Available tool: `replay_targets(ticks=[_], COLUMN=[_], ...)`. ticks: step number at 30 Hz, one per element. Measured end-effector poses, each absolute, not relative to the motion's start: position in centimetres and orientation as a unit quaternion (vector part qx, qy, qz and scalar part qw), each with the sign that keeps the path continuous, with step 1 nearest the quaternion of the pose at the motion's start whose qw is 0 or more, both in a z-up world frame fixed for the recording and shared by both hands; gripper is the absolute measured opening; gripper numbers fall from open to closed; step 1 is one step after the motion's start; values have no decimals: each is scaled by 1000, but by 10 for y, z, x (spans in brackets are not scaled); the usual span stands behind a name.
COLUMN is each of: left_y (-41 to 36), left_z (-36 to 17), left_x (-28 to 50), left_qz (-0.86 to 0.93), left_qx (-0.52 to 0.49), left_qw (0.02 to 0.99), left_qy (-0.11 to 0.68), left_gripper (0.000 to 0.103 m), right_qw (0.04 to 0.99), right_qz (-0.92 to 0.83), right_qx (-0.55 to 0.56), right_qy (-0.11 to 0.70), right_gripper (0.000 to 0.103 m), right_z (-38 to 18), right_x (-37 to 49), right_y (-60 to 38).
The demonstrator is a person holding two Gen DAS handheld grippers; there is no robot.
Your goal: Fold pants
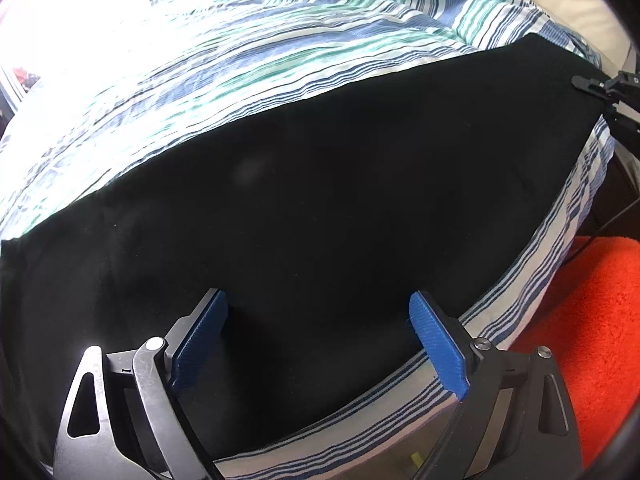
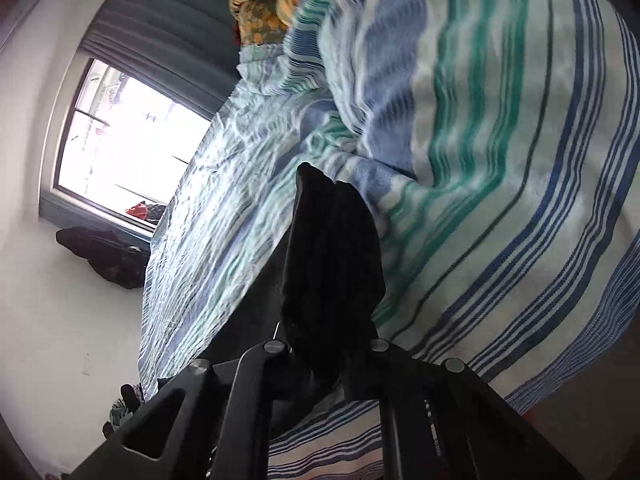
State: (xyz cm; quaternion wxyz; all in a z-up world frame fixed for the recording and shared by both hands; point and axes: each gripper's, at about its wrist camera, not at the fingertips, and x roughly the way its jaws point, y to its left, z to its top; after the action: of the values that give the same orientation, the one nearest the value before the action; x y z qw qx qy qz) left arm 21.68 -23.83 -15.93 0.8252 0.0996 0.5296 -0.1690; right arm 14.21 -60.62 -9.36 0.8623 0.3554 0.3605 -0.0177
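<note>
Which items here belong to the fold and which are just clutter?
Job:
black fabric pants
left gripper, open above them
right gripper, shut on them

Clutter:
striped blue-green bedsheet
orange fuzzy rug
floral orange pillow
dark clothes pile

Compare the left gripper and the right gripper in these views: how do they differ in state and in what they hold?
The left gripper is open, its blue fingers spread wide; the right gripper is shut. The left gripper holds nothing, sitting over the flat black pants; the right gripper pinches a bunched end of the pants. Both are at the pants on the striped bedcover.
</note>
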Motion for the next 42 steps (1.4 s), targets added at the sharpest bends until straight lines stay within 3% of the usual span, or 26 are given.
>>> replay_targets(ticks=[5, 11, 15, 19, 20, 22, 23, 25, 28, 30, 33, 36, 38, 42], left_y=[-183, -64, 18, 100, 119, 143, 150, 155, 146, 125, 70, 18, -3, -15], left_z=[-123, -70, -49, -54, -60, -74, -82, -92, -101, -100, -86, -89, -103, -128], left_x=[223, 214, 191, 164, 156, 144, 139, 127, 115, 117, 129, 150, 163, 176], left_qz=[-159, -91, -23, 49, 68, 94, 106, 110, 85, 37, -62, -139, -142, -133], left_qx=[29, -47, -91, -145, -158, -173, -177, -185, -190, -193, -162, -127, -105, -102], left_qw=[839, 874, 890, 889, 885, 878, 873, 868, 872, 875, 879, 862, 851, 832], left_qy=[519, 475, 445, 431, 432, 437, 442, 447, 443, 443, 443, 470, 495, 529], left_gripper=[93, 93, 93, 93, 93, 93, 93, 93, 92, 91, 80, 72, 56, 41], right_qw=[894, 915, 908, 893, 891, 859, 843, 836, 858, 883, 906, 905, 900, 910], right_qz=[51, 167, 236, 281, 287, 306, 299, 269, 250, 220, 173, 149, 149, 163], right_qx=[288, 190, 134, 95, 82, 70, 65, 55, 9, -46, -96, -85, -63, -63], right_qy=[339, 316, 318, 337, 343, 405, 442, 474, 449, 412, 374, 390, 404, 376], right_gripper=[11, 11, 11, 12, 19, 49, 72, 72, 73, 85, 90, 90, 90, 90], right_z=[-21, 53, 51, -12, -37, -100, -128, -156, -141, -124, -120, -132, -131, -122], right_x=[139, 143, 144, 149, 148, 157, 160, 155, 139, 127, 97, 90, 95, 93], right_y=[-541, -399, -279, -166, -141, -105, -97, -105, -139, -166, -198, -224, -230, -233])
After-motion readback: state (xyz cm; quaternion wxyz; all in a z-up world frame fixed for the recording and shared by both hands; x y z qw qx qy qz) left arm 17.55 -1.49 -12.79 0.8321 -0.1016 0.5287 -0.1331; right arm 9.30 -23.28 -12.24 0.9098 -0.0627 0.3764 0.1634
